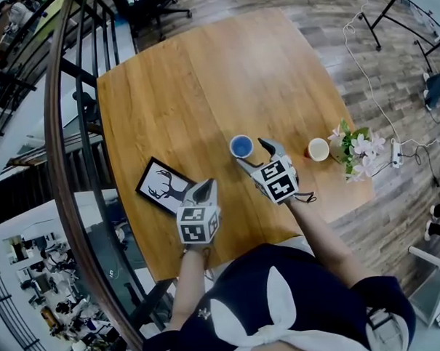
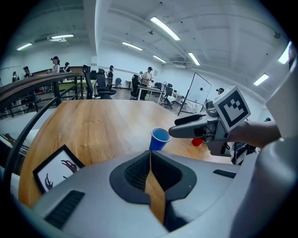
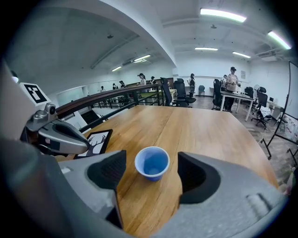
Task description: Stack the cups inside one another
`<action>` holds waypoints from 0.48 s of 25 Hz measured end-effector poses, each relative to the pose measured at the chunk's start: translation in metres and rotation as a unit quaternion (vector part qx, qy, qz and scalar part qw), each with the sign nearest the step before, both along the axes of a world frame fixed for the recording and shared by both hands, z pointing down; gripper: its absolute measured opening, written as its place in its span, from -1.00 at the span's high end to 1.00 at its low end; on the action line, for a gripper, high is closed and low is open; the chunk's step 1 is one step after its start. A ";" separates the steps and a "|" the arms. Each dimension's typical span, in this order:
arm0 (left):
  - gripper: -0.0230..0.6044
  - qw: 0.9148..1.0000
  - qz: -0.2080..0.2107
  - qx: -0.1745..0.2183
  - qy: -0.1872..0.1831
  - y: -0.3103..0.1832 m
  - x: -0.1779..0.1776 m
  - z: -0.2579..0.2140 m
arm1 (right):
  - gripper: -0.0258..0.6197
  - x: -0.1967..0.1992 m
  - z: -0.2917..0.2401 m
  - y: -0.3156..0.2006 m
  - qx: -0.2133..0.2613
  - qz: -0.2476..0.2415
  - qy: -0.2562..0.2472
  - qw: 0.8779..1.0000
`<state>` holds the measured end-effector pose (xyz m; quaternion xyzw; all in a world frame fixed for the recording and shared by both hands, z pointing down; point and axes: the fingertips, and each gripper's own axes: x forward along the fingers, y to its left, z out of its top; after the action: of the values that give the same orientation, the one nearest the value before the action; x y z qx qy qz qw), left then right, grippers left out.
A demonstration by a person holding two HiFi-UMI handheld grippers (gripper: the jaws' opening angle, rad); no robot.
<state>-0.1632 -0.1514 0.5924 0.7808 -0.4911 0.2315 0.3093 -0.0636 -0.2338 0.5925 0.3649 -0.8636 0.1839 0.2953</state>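
Note:
A blue cup (image 1: 241, 145) stands upright on the wooden table (image 1: 201, 77), mouth up and empty. My right gripper (image 1: 252, 152) is open just behind it, and in the right gripper view the blue cup (image 3: 152, 163) sits between and slightly ahead of the two fingertips of this gripper (image 3: 152, 175), touching neither. A red cup (image 1: 318, 149) with a white inside stands further right, near the flowers. My left gripper (image 1: 207, 185) is shut with nothing in it, held over the table's near edge. From the left gripper (image 2: 150, 157) I see the blue cup (image 2: 159, 138) and red cup (image 2: 197, 141).
A black-framed deer picture (image 1: 162, 185) lies at the table's near left. A bunch of pink and white flowers (image 1: 357, 152) sits at the right edge. A curved railing (image 1: 66, 141) runs along the left. Bare tabletop stretches beyond the cups.

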 end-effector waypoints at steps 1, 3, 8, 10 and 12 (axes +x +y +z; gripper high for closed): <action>0.84 1.000 -0.001 -0.001 0.001 -0.001 -0.001 0.001 | -0.14 -0.002 0.002 -0.002 0.000 -0.002 0.002 1.000; 0.84 1.000 -0.002 -0.004 0.002 -0.003 -0.003 0.004 | -0.14 -0.005 0.006 -0.005 -0.002 -0.006 0.007 1.000; 0.84 1.000 -0.006 -0.009 0.003 -0.005 -0.007 0.009 | -0.23 -0.013 0.020 -0.008 -0.019 -0.012 0.019 1.000; 0.84 1.000 -0.007 -0.011 0.004 -0.006 -0.007 0.011 | -0.24 -0.015 0.024 -0.011 -0.023 -0.013 0.024 0.999; 0.84 1.000 -0.008 -0.013 0.004 -0.007 -0.007 0.013 | -0.26 -0.016 0.028 -0.012 -0.025 -0.015 0.029 0.999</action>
<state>-0.1700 -0.1587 0.6050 0.7735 -0.4931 0.2319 0.3236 -0.0799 -0.2458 0.6204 0.3494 -0.8554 0.1903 0.3316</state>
